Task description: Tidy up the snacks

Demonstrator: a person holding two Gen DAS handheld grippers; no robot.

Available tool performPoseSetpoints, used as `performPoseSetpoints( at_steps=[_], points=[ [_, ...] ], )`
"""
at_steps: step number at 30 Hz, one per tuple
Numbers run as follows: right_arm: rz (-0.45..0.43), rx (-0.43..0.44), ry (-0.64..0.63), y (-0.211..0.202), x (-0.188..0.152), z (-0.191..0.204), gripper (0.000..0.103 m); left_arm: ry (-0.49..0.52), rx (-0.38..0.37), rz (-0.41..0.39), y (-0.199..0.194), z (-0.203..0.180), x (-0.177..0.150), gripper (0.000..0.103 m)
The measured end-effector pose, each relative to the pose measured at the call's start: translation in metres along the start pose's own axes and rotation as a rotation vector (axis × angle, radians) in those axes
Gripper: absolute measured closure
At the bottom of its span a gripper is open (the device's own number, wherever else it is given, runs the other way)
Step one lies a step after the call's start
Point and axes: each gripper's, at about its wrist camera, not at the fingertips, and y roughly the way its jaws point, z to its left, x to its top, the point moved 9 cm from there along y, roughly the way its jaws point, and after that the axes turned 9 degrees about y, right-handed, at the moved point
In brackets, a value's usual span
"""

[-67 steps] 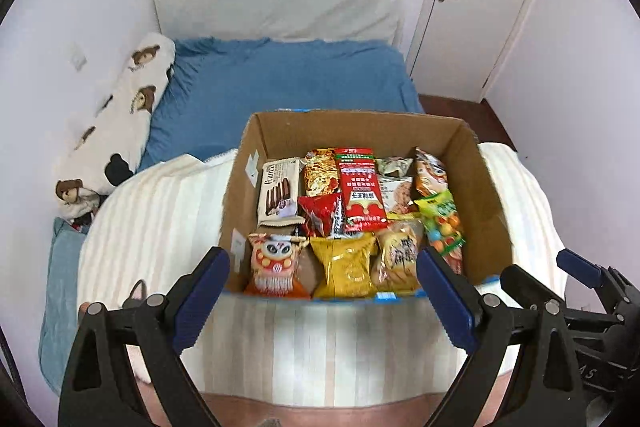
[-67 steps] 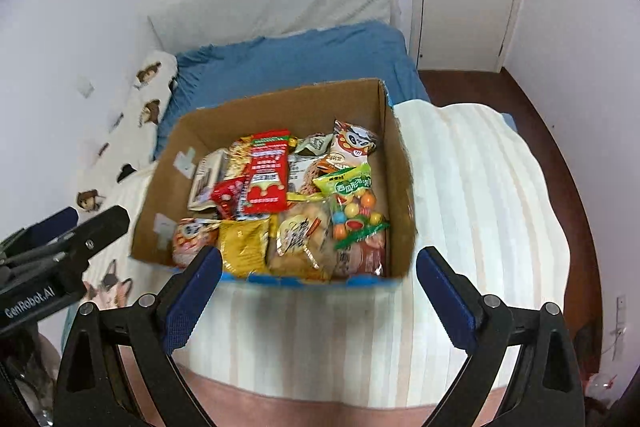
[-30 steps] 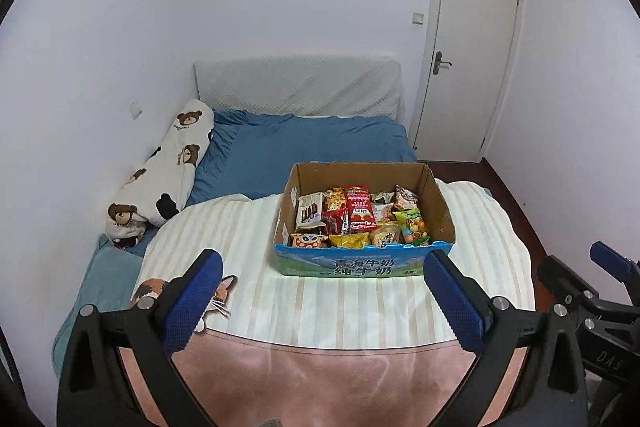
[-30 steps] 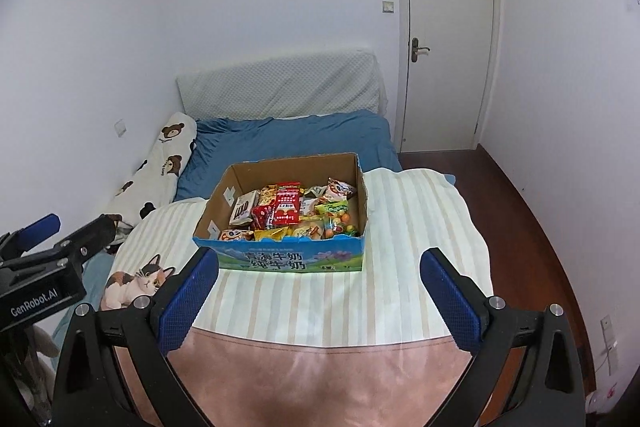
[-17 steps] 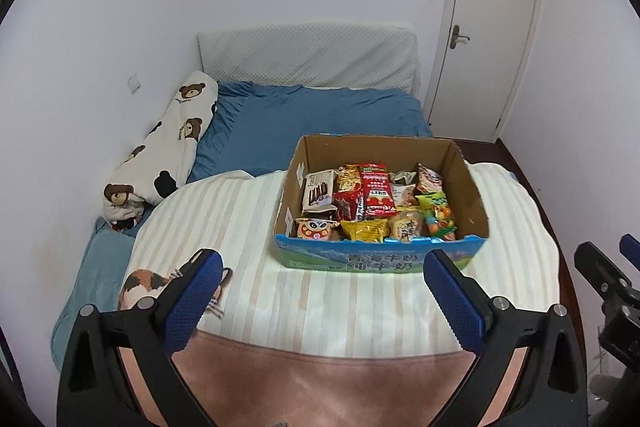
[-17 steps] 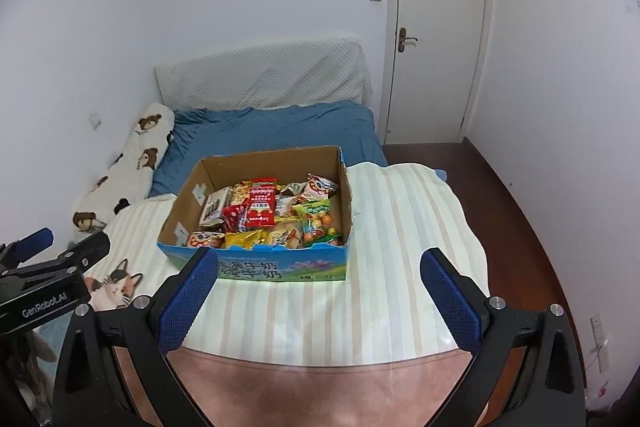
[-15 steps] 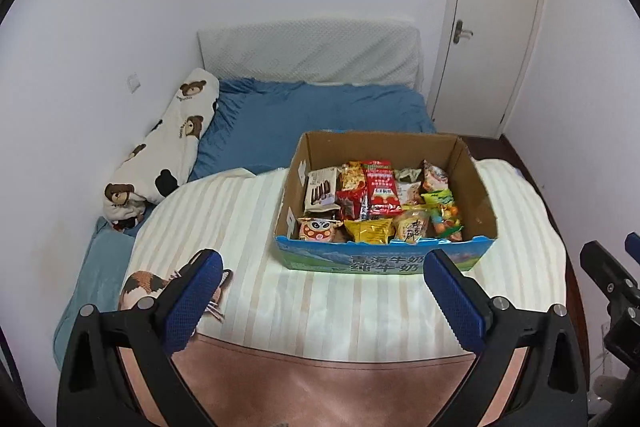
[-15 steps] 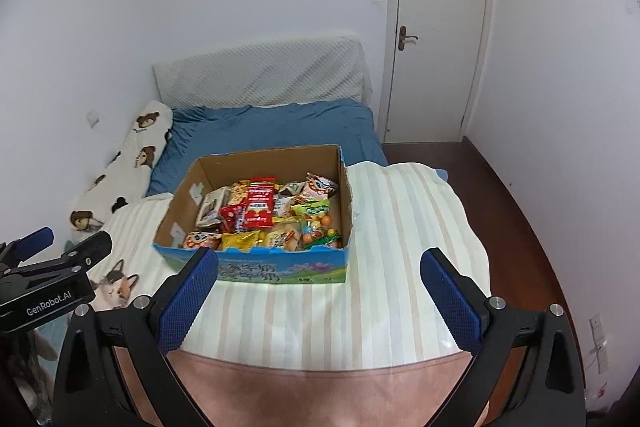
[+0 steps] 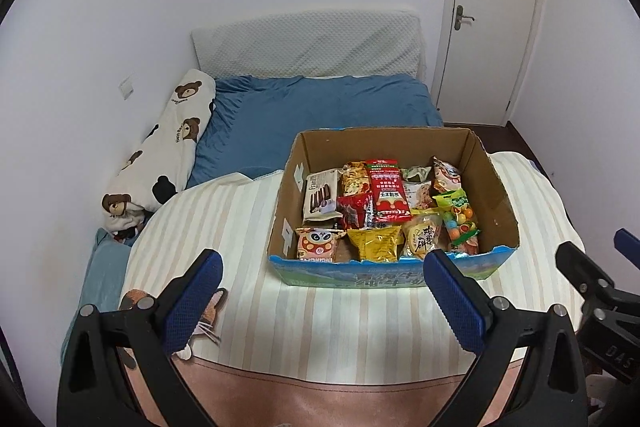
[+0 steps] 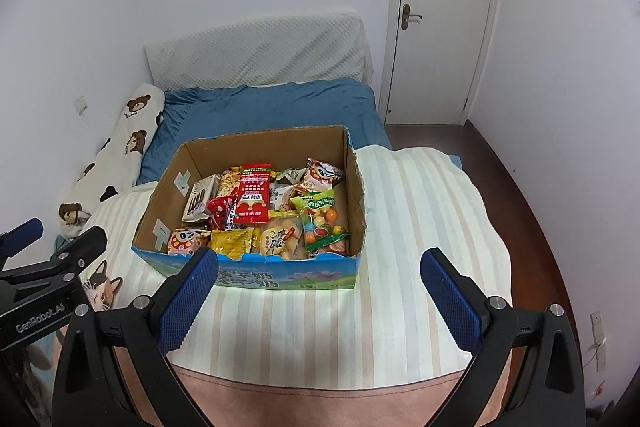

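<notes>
An open cardboard box (image 9: pixel 496 203) with a blue printed front sits on a striped cloth-covered table (image 9: pixel 224 227). It holds several snack packets, among them a red packet (image 9: pixel 388 193), a yellow packet (image 9: pixel 376 245) and a brown wafer pack (image 9: pixel 320 197). The box also shows in the right wrist view (image 10: pixel 356 183). My left gripper (image 9: pixel 320 293) is open and empty, back from the box's front. My right gripper (image 10: pixel 316 291) is open and empty, also short of the box front.
A bed with a blue sheet (image 9: pixel 320 103) lies behind the table, with a bear-print pillow (image 9: pixel 164 151) at its left. A white door (image 10: pixel 444 15) stands at the back right. A cat-print cushion (image 10: pixel 100 283) lies at the table's left edge.
Both grippers pulled far back from the box, then moved forward toward it again. Both stay open and empty.
</notes>
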Motion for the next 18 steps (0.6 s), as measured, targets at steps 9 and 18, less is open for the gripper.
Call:
performPoseSetpoints(
  at_steps=[9, 18],
  points=[
    [0.008, -0.006, 0.016, 0.0077, 0.0022, -0.0025, 0.0, 0.011, -0.005, -0.004, 0.0011, -0.0024, 0.0018, 0.0],
    [-0.002, -0.009, 0.018, 0.0025, 0.0041, -0.0029, 0.0, 0.007, -0.004, -0.009, -0.0008, -0.0015, 0.0042, 0.0]
  ],
)
